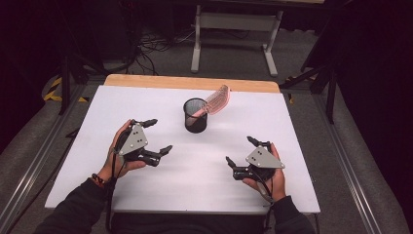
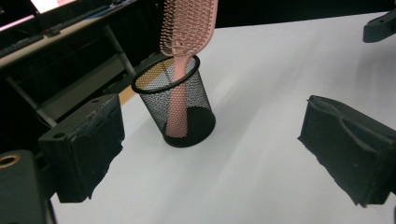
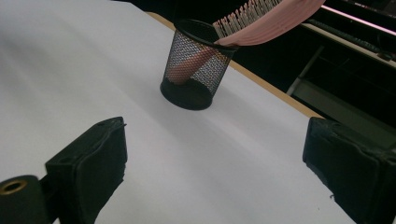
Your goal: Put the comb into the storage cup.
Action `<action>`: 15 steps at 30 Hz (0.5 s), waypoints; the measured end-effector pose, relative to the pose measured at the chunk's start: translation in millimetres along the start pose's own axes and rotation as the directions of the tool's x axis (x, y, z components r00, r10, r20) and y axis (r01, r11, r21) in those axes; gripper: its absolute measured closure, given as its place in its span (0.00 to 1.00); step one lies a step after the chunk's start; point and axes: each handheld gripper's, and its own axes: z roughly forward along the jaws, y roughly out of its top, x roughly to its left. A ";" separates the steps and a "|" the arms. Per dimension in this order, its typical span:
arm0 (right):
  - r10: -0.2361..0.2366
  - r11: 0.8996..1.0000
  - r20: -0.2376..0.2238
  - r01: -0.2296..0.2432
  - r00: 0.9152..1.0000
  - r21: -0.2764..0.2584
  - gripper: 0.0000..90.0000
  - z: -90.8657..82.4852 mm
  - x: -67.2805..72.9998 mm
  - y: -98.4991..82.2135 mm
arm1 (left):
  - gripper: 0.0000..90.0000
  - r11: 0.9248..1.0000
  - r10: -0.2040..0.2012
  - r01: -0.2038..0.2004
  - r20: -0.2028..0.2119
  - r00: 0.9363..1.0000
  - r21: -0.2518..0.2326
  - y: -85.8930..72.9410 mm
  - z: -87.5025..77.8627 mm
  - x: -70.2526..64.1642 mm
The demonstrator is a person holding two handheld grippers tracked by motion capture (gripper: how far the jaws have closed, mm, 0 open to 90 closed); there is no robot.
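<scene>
Nearest the camera in the high view: both forearms in dark sleeves, each hand holding a gripper low over the white surface (image 1: pixel 195 195). Left gripper (image 1: pixel 155 135): fingers (image 2: pixel 84 144) spread wide, nothing between them. Right gripper (image 1: pixel 241 151): fingers (image 3: pixel 91 161) likewise wide apart, empty. Black mesh cup (image 1: pixel 195 115) stands upright toward the far middle of the surface, well apart from both grippers. Pink hairbrush (image 1: pixel 215 102) sits handle-down inside the cup, bristle head leaning out over the rim to the right.
</scene>
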 end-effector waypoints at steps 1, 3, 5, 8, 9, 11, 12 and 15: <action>0.000 1.000 -0.002 0.000 1.000 -0.003 0.08 -0.2 0.2 0.4 | 0.08 1.000 0.001 -0.001 0.003 1.000 0.000 -0.5 -1.2 -0.6; 0.000 1.000 -0.005 0.000 1.000 0.001 0.08 0.0 0.5 0.5 | 0.08 1.000 0.015 -0.015 -0.001 1.000 0.002 -1.6 -5.0 -2.1; -0.001 1.000 -0.006 0.002 1.000 0.002 0.08 0.0 0.9 0.5 | 0.08 1.000 0.020 -0.020 -0.006 1.000 -0.008 -3.0 -8.5 -2.7; -0.003 1.000 -0.006 0.003 1.000 0.000 0.08 0.1 1.2 0.6 | 0.08 0.999 0.036 -0.036 -0.009 0.999 -0.009 -6.7 -13.2 -3.2; -0.002 1.000 -0.007 0.002 1.000 0.000 0.08 0.2 1.2 0.6 | 0.07 0.999 0.040 -0.040 -0.009 0.999 -0.010 -8.6 -14.6 -2.7; -0.005 1.000 -0.009 0.005 1.000 0.003 0.08 0.3 1.6 0.7 | 0.08 0.999 0.036 -0.036 -0.009 0.999 -0.009 -12.2 -16.3 -1.5; -0.005 1.000 -0.010 0.005 1.000 0.003 0.08 0.2 1.8 0.7 | 0.08 0.999 0.042 -0.042 -0.016 0.999 0.002 -14.1 -16.9 -1.0; -0.005 1.000 -0.011 0.005 1.000 0.001 0.08 0.3 2.1 0.8 | 0.07 0.999 0.040 -0.040 -0.020 0.999 0.017 -19.4 -19.5 -0.2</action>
